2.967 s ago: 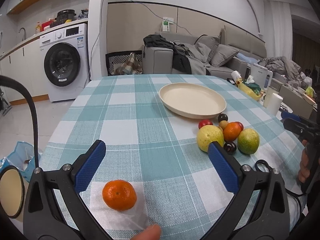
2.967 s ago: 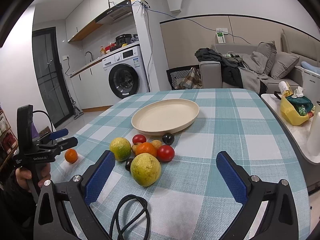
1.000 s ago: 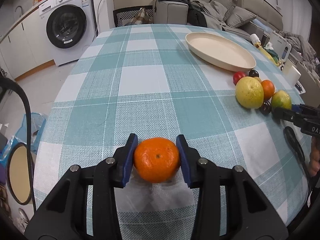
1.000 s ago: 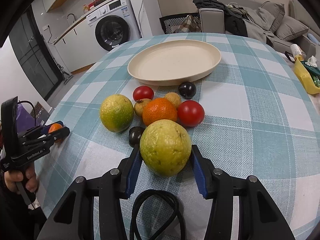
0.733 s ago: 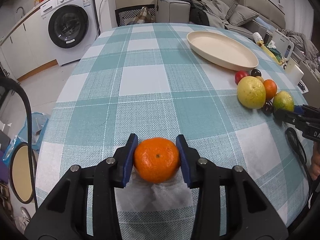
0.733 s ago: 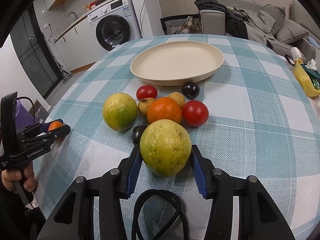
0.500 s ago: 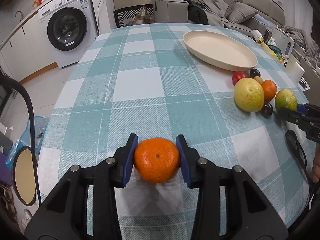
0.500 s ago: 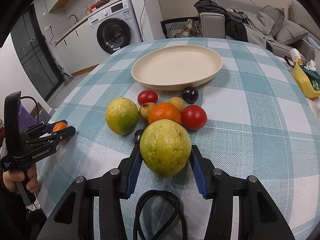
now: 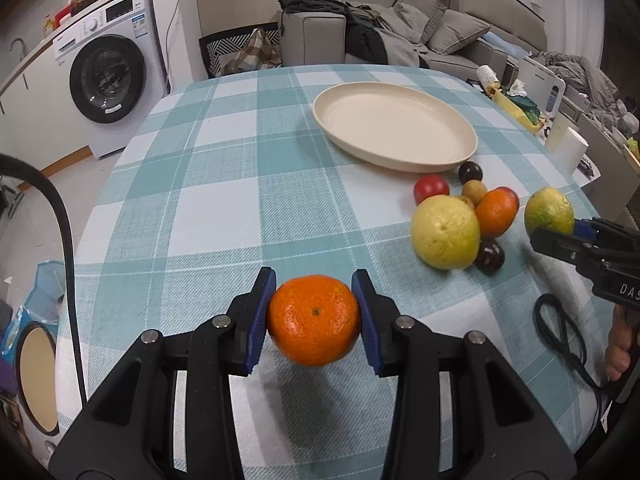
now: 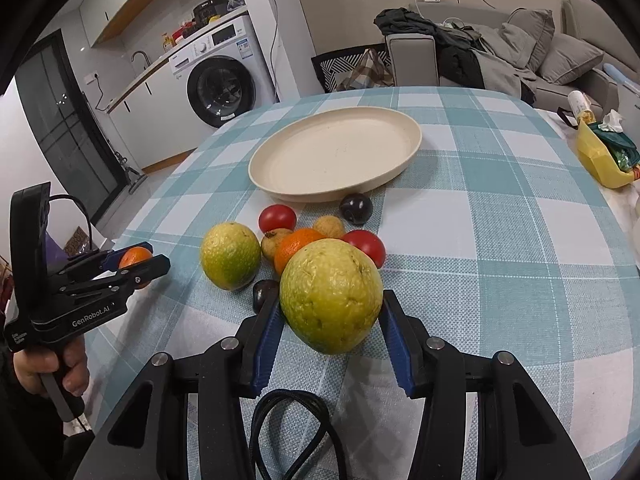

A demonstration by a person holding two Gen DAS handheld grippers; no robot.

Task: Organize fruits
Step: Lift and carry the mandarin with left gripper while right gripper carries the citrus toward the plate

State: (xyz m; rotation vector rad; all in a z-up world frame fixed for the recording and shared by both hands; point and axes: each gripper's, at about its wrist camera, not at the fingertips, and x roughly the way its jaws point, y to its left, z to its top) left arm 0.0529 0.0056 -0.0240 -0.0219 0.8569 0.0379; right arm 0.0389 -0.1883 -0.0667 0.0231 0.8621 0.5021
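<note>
My left gripper (image 9: 315, 300) is shut on a small orange mandarin (image 9: 314, 319) and holds it above the near left of the table; it also shows in the right wrist view (image 10: 134, 258). My right gripper (image 10: 329, 316) is shut on a big yellow-green fruit (image 10: 331, 294), lifted just clear of the cloth; that fruit shows in the left wrist view (image 9: 445, 232). An empty cream plate (image 9: 394, 128) (image 10: 336, 152) lies beyond a cluster of fruit: a green citrus (image 10: 230, 255), an orange (image 10: 298, 248), red tomatoes (image 10: 277, 218), dark plums (image 10: 355, 208).
The table has a teal-and-white checked cloth (image 9: 224, 184). A black cable loop (image 10: 292, 432) lies near the front edge. A yellow bag (image 10: 600, 152) sits on a side surface at the right. A washing machine (image 9: 108, 72) and a sofa (image 9: 420, 36) stand behind.
Both grippers closed on their fruits within the last three seconds. In the last second both lifted and moved forward with the mandarin and the yellow-green fruit; the plate looks nearer.
</note>
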